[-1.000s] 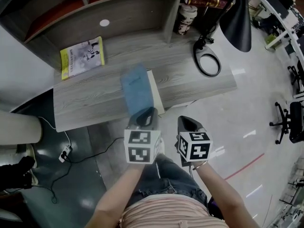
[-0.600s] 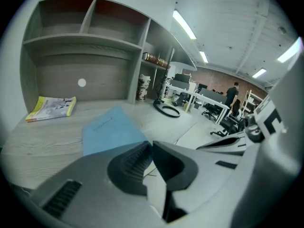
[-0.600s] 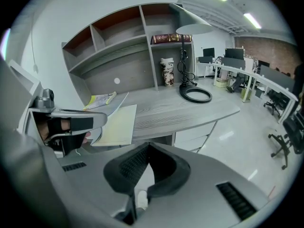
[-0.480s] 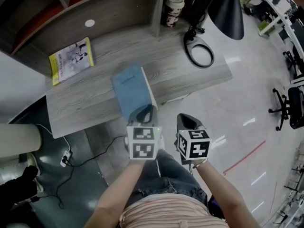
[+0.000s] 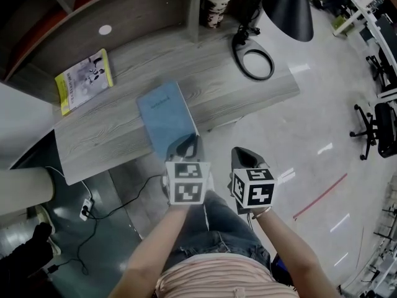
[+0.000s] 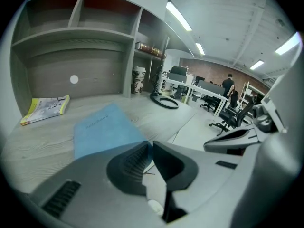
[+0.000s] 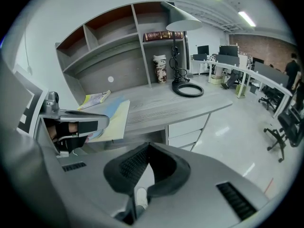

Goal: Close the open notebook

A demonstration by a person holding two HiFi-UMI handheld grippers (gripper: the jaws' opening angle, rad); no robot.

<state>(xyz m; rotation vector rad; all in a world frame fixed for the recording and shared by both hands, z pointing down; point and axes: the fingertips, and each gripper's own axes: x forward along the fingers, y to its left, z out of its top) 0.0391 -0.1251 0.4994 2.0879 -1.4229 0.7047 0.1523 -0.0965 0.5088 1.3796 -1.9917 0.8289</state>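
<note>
The notebook (image 5: 165, 117) lies on the grey desk (image 5: 236, 98) near its front edge, blue cover up and nearly flat. A thin pale strip of pages shows along its right side. In the left gripper view the blue cover (image 6: 102, 129) fills the space just beyond the jaws. The right gripper view shows pale pages (image 7: 116, 122) under the blue. My left gripper (image 5: 188, 145) is shut, its tips at the notebook's near right corner. My right gripper (image 5: 243, 159) is also shut and holds nothing, off the desk's front edge, over the floor.
A yellow-edged magazine (image 5: 84, 81) lies at the desk's back left. A black lamp with a ring base (image 5: 252, 62) and a dark shade (image 5: 287, 8) stands at the back right beside a printed cup (image 5: 214, 6). Shelves rise behind. Office chairs (image 5: 378, 129) stand on the floor to the right.
The blue cover stood raised and blurred a second ago with a white page showing; it has swung down leftwards and now lies almost flat. Both grippers kept their places.
</note>
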